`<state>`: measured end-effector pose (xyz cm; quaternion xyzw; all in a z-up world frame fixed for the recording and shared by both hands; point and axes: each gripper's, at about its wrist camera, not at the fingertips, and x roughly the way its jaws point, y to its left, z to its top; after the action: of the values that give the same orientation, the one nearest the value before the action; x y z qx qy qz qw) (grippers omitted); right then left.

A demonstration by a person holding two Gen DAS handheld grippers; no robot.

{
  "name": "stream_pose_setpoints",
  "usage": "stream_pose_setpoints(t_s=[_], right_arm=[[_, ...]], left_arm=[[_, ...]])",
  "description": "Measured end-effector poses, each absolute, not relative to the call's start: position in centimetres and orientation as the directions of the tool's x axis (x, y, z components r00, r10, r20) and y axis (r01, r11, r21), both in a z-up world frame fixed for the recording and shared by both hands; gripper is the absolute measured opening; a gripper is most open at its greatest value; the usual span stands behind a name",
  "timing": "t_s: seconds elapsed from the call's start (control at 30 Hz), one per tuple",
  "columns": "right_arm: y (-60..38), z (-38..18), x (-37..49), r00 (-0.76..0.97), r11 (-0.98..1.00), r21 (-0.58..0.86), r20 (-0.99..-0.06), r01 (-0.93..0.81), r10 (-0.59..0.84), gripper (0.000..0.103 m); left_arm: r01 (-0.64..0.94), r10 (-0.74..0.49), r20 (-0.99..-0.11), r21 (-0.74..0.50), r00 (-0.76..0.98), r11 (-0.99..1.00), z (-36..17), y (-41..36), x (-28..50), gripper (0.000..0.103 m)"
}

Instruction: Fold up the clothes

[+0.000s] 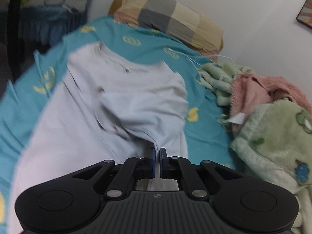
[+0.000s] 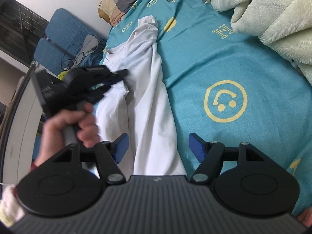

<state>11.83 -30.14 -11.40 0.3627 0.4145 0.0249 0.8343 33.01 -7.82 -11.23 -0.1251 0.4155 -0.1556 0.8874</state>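
Left tongs (image 1: 157, 152) pinch a fold of the white shirt (image 1: 109, 105) lying on the teal bed sheet (image 2: 224, 62); right tongs (image 2: 156, 146) hang spread over its edge. Folding looks begun; next, I'd guess, carry that pinched cloth across.

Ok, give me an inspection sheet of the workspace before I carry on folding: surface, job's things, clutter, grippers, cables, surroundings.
Surface: bed with a teal smiley-print sheet.
Job's things: white shirt lying on the sheet, partly folded, one bunched fold drawn up to the left gripper.
Clutter: green and pink fleece blankets heaped at the sheet's edge; checked pillow at the head.
Grippers: left gripper shut on the white shirt; right gripper open, straddling shirt fabric without pinching it.
Cables: thin white cable on the sheet near the blankets.
Surroundings: white wall; blue chair beside the bed.
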Motion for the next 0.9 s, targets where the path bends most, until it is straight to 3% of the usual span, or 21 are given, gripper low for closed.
stream_pose_setpoints(t_s=[0.17, 0.33, 0.53, 0.7, 0.77, 0.9], right_arm=[[-30.0, -11.6, 11.9, 0.651, 0.762, 0.593, -0.690, 0.260, 0.315, 0.071], [-29.4, -12.2, 12.4, 0.629, 0.802, 0.541, -0.722, 0.254, 0.288, 0.071], [-28.0, -12.5, 12.6, 0.601, 0.831, 0.529, -0.725, 0.173, 0.336, 0.070], [-27.1, -12.4, 11.9, 0.595, 0.856, 0.497, -0.734, 0.141, 0.328, 0.070], [-27.3, -12.5, 11.7, 0.586, 0.852, 0.498, -0.743, 0.161, 0.324, 0.070], [-27.7, -13.1, 11.0, 0.540, 0.828, 0.510, -0.776, 0.233, 0.326, 0.070]], left_arm=[[0.144, -0.205, -0.755, -0.146, 0.623, 0.979, -11.6, -8.1, 35.1, 0.004], [0.140, -0.235, -0.775, -0.188, 0.587, 0.972, -13.9, -6.8, 34.2, 0.006], [0.154, -0.281, -0.821, -0.235, 0.498, 0.960, -12.5, -2.2, 28.0, 0.031], [0.138, -0.218, -0.878, -0.175, 0.426, 0.975, -11.3, 3.6, 20.2, 0.063], [0.120, -0.192, -0.902, -0.158, 0.386, 0.980, -11.4, 5.8, 17.4, 0.069], [0.071, -0.194, -0.935, -0.181, 0.296, 0.981, -12.5, 8.7, 13.8, 0.070]])
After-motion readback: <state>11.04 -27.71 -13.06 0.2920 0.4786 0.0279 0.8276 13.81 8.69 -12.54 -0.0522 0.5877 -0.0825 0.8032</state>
